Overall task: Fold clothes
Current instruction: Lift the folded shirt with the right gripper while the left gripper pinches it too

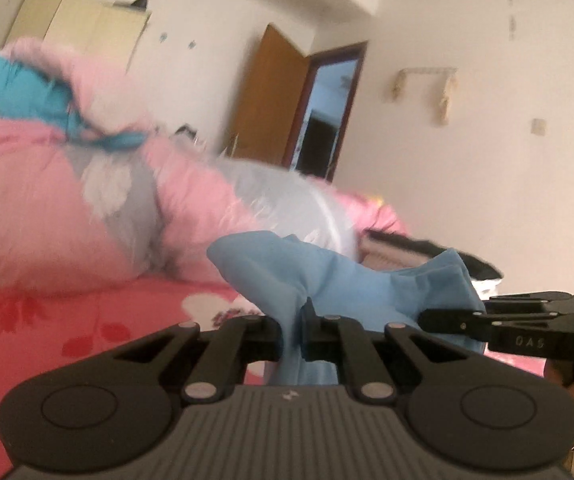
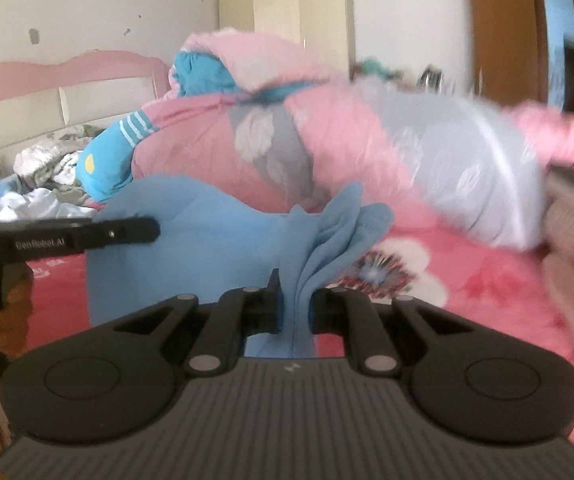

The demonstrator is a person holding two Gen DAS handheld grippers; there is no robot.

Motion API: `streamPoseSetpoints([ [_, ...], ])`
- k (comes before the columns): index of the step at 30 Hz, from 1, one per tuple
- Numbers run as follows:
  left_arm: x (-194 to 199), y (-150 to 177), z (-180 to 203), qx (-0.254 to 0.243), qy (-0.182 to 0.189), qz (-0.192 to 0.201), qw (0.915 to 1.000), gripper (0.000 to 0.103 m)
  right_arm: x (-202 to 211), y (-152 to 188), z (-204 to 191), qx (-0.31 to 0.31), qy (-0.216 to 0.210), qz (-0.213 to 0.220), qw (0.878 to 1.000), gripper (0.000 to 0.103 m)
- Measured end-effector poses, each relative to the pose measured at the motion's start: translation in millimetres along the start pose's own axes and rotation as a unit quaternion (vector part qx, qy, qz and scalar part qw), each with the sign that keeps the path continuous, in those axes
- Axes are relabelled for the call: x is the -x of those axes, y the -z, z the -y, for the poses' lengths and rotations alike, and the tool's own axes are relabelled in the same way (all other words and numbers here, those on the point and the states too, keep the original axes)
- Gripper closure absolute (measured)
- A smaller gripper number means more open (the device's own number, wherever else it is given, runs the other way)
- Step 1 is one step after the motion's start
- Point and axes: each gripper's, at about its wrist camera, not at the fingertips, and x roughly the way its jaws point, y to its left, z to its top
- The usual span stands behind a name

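A light blue garment (image 1: 339, 276) hangs bunched above the bed (image 2: 467, 300), stretched between both tools. The left tool (image 1: 291, 334) is clenched on a gathered fold of the cloth at 6 o'clock in its own view. The right tool (image 2: 295, 312) likewise grips a pleated bunch of the same garment at 6 o'clock in its view. In the right wrist view the left tool enters from 9 o'clock, its black arm printed "GenRobot.AI", with a hand (image 2: 5, 312) on its grip. In the left wrist view the right tool comes in from 3 o'clock; its small lettering reads mirrored and unclear. Behind the garment, at 10 to 12 o'clock, lies a heaped pink quilt (image 2: 215, 140) on the pink floral sheet. A brown door (image 1: 271, 96) stands open beyond it.
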Motion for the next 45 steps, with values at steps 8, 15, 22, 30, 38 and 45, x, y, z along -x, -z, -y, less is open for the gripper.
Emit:
streamPoseSetpoints([
  [8,23,-31,56,-0.04,0.048,0.045,0.997,0.095,75,-13,-10,0.037,0.074,0.076,0.994,0.094],
  [15,-26,-71,131,-0.086,0.09,0.071,0.9897,0.095,124,-26,27,0.047,0.127,0.143,0.98,0.094],
  [22,-82,-113,209,-0.129,0.132,0.094,0.9783,0.095,162,-63,98,0.084,0.206,0.187,0.957,0.094],
  [30,-167,-148,299,-0.179,0.172,0.12,0.9613,0.095,192,-124,208,0.095,0.308,0.226,0.919,0.094],
  [38,-239,-158,347,-0.181,0.183,0.121,0.9588,0.095,180,-157,308,0.091,0.363,0.229,0.899,0.094],
  [45,-242,-163,343,-0.173,0.182,0.101,0.9625,0.095,132,-158,347,0.085,0.375,0.219,0.897,0.094],
])
